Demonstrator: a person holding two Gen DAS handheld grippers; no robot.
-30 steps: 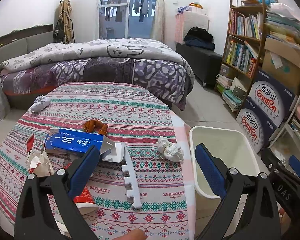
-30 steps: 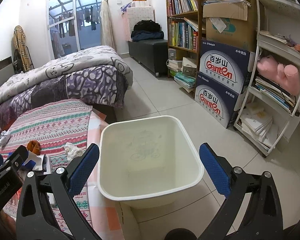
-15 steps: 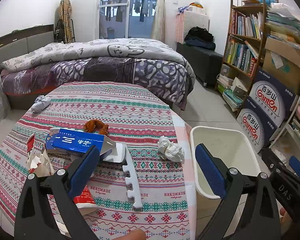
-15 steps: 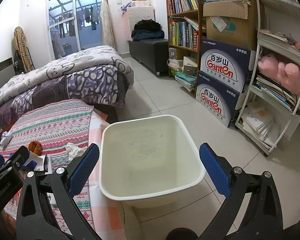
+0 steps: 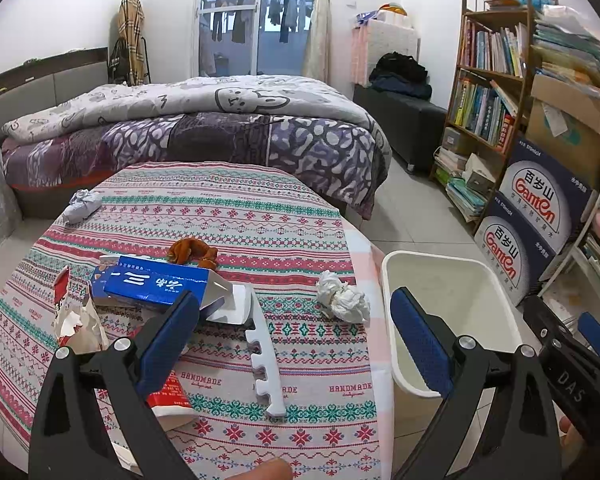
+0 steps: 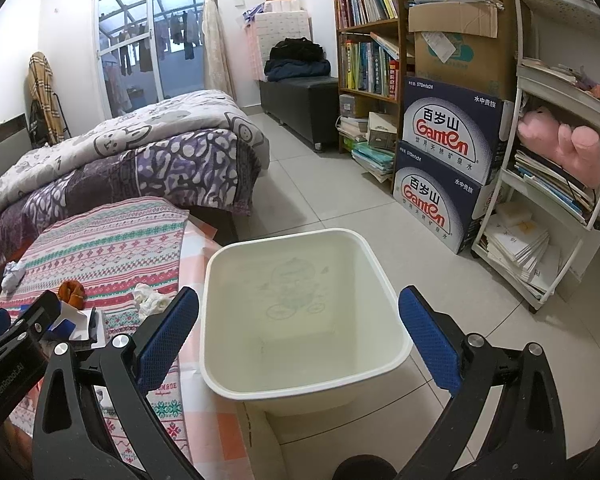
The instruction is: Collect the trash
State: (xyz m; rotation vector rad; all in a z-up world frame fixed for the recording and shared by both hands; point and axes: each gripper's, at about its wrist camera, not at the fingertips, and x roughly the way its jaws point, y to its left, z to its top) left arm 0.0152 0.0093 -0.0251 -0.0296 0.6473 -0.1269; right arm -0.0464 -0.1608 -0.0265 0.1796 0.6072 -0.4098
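Your left gripper (image 5: 294,336) hangs over the near edge of the desk (image 5: 260,216), its blue pads spread wide with nothing between them. Under its left finger lie a blue box (image 5: 152,282) and a white flattened carton (image 5: 230,304), and a red-and-white packet (image 5: 168,394) sits just below. A white toothed foam strip (image 5: 266,364) runs toward you between the fingers. A torn red-and-white wrapper (image 5: 74,316) lies at the desk's left side, an orange peel (image 5: 192,250) just behind the blue box, and a grey paper wad (image 5: 80,205) near the far left edge. A crumpled white tissue (image 5: 342,298) rests close to the desk's right edge, apart from the other scraps.

Your right gripper (image 6: 298,334) hovers above the white bin (image 6: 380,276), also wide apart and empty. The bin stands on the floor (image 6: 312,196) just beside the desk's right edge, with no trash visible inside. From this side the tissue (image 6: 150,300) shows just past your left pad (image 6: 168,330), the peel (image 6: 71,293) farther left. A bed (image 5: 204,120) lies behind the desk; Ganten cartons (image 6: 448,168) and bookshelves (image 6: 372,40) line the right wall.
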